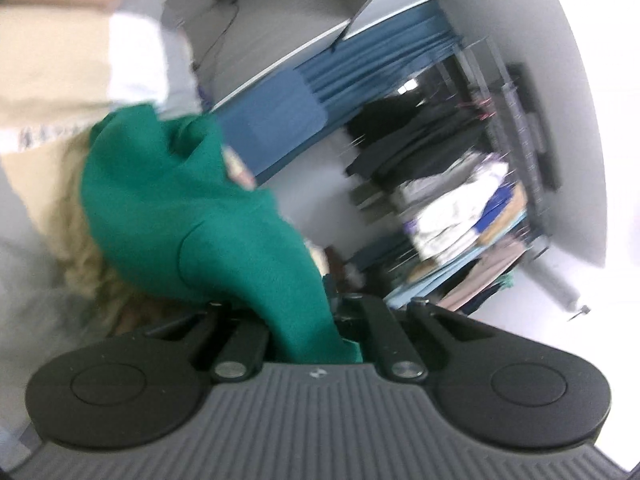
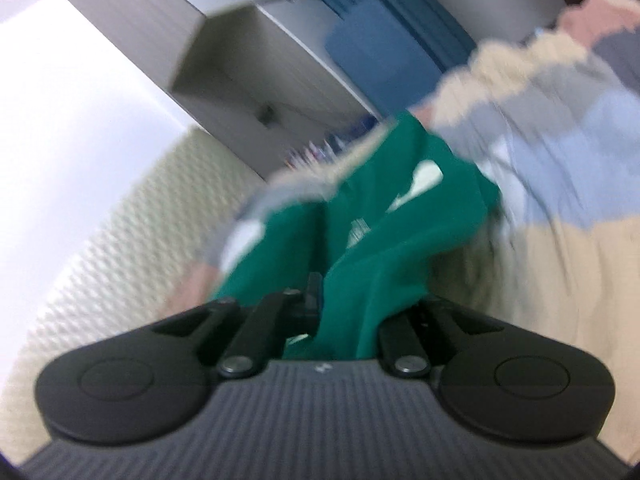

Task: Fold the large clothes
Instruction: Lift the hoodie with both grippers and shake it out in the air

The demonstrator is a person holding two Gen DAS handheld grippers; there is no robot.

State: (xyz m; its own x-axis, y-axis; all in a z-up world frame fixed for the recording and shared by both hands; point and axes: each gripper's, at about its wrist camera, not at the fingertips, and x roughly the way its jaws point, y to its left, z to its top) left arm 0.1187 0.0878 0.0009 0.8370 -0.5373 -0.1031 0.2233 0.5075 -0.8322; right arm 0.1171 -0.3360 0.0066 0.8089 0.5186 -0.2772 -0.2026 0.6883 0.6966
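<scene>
- Both claws have hold of the same green garment (image 1: 192,216). The left gripper (image 1: 308,320) is closed tight, with green cloth running straight down between its jaws.
- The right gripper (image 2: 340,312) is pinched shut too, a bunched fold of the green cloth (image 2: 384,240) passing through its jaws.
- The garment is up off the surface — it hangs slack and crumpled between the two grips, in front of a bulky sweater (image 2: 540,128) banded in cream, pale blue and pink. I can't say whether that sweater lies on the table or is on someone.
- Everything is smeared with motion, so fine detail is lost; a blue curtain (image 1: 360,60) and a rack of stacked clothes (image 1: 460,208) show in the background.
- My reading of the step: the pick-up, with the piece lifted clear and not yet spread.
- What the next move calls for, I'd judge — drawing the two grips apart so the cloth pulls flat, then laying it down smooth before any fold. A pinch on a bunch rather than an edge could leave it twisted.
</scene>
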